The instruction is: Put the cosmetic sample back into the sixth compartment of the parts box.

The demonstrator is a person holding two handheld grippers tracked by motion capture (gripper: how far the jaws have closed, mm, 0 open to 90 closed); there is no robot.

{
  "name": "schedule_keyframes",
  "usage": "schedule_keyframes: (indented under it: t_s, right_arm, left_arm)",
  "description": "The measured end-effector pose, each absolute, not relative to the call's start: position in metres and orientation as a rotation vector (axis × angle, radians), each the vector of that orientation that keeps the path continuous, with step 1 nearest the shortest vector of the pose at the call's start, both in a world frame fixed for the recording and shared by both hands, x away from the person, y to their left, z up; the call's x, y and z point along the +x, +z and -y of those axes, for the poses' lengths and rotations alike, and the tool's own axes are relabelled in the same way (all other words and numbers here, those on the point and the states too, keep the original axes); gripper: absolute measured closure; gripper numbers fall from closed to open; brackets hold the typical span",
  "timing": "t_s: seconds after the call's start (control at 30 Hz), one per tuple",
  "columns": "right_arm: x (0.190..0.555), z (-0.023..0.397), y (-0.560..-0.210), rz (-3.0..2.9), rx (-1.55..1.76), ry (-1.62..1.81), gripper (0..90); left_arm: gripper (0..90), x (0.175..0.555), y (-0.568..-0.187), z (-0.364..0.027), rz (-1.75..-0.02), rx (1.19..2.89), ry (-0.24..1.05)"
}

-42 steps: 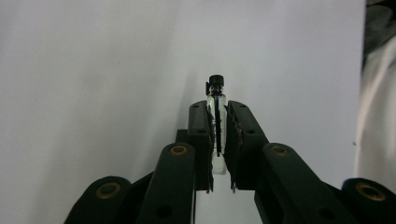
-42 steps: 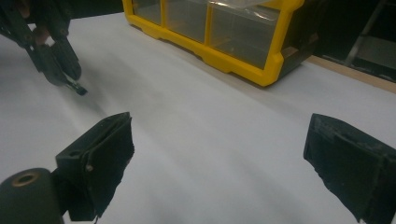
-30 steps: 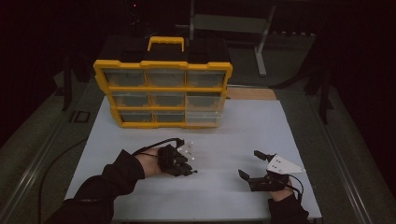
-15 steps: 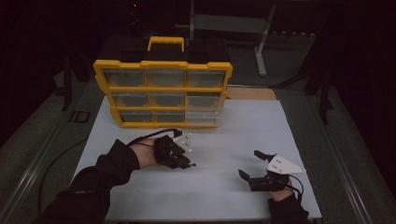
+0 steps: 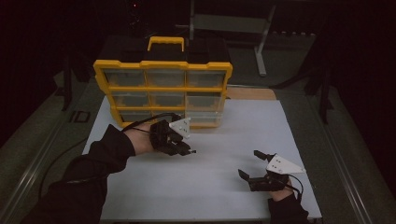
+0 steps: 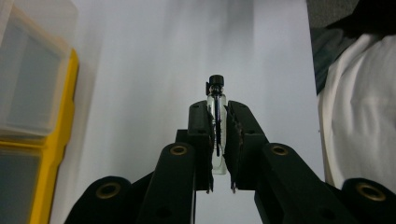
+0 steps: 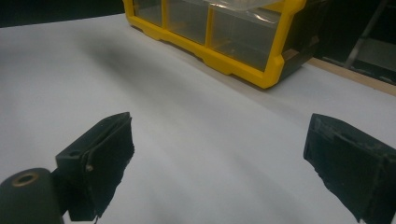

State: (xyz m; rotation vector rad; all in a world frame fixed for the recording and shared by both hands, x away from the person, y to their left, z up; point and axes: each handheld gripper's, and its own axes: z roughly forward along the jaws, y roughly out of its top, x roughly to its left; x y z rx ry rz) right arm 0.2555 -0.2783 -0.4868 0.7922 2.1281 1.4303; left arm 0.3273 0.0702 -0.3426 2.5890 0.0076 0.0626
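Up above, from the high view, the left gripper [image 5: 186, 148] hangs over the white surface [image 5: 215, 186] just in front of the yellow organizer box [image 5: 163, 88], which stands tilted up with its clear compartments facing the person. A dark sleeve [image 5: 88, 172] leads in from the lower left. The right gripper [image 5: 250, 164] sits low near the front right of the surface, well apart from the left one, its fingers spread wide with nothing between them. Looking along the left gripper view, the fingers [image 6: 201, 135] are pinching a small clear glass vial [image 6: 217, 116] with a black screw cap; the vial stands along the fingers, cap end poking out past their tips, its lower body clamped between the pads. The white surface lies behind it, the yellow edge of the box at the left, and a white cloth [image 6: 359, 112] at the right. In the right gripper view, the two black fingers [image 7: 105, 158] stand far apart over bare white surface, with the box's lower corner [image 7: 261, 60] farther off.
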Motion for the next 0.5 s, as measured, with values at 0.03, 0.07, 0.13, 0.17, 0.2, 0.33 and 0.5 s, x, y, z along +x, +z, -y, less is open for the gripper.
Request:
schedule_keyframes:
  t_s: [0.03,0.07,0.13,0.17,0.2,0.33,0.5]
  right_arm:
    - [0.255,0.278,-0.487,-2.128,0.794,1.430,8.4]
    - [0.255,0.278,-0.487,-2.129,0.796,1.430,8.4]
    - [0.255,0.278,-0.487,-2.129,0.797,1.429,8.4]
    - [0.255,0.278,-0.487,-2.130,0.795,1.429,8.4]
    - [0.255,0.278,-0.487,-2.130,0.798,1.430,8.4]
    - [0.255,0.278,-0.487,-2.130,0.799,1.431,8.4]
    - [0.255,0.278,-0.487,-2.130,0.799,1.433,8.4]
  left_arm:
    - [81.9,0.328,-0.340,-0.070,-0.008,2.588,0.068]
    - [81.9,0.329,-0.337,-0.069,-0.004,2.592,0.065]
    - [81.9,0.331,-0.331,-0.068,0.003,2.597,0.078]
    - [81.9,0.332,-0.328,-0.067,0.010,2.602,0.082]
    - [81.9,0.333,-0.325,-0.066,0.016,2.604,0.088]
    - [81.9,0.336,-0.316,-0.061,0.034,2.609,0.104]
    - [81.9,0.340,-0.305,-0.058,0.051,2.604,0.110]
